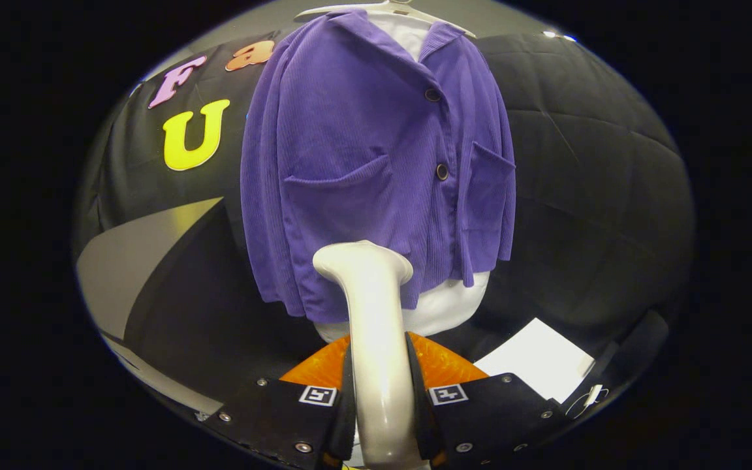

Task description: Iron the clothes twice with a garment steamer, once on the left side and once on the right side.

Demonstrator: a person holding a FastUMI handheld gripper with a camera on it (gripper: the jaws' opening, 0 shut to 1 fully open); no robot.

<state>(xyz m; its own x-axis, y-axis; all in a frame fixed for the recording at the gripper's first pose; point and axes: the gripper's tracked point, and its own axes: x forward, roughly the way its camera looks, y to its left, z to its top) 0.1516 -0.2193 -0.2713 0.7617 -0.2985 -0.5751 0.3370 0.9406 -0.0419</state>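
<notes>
One gripper [381, 418] holds one garment steamer [371, 313]: its two fingers [348, 398] close on the steamer's pale handle, one on each side, so both press against it and there is no gap left between finger and handle. Each finger block carries one square marker on top, two markers in all. The steamer rises upright from between the fingers, narrowing above them and widening into a rounded head at the top.

Just ahead of that head hangs one purple jacket [356, 156], ribbed like corduroy, on one pale hanger [382, 9]. The head lies over the jacket's lower front, near the hem and a little to the left of the button line; whether it touches the cloth cannot be told. Two dark buttons [442, 172] are visible down the front, one near the collar and one at mid-height. Two patch pockets show, one on each side of the buttons. One white garment [441, 307] is worn under the jacket, showing at the collar opening and below the hem.

Behind the fingers, at the foot of the steamer, sits one orange, translucent-looking part [441, 365]; what it belongs to cannot be told. To the right of it, one white sheet [536, 359] lies flat on the dark surface, well apart from the jacket.
</notes>
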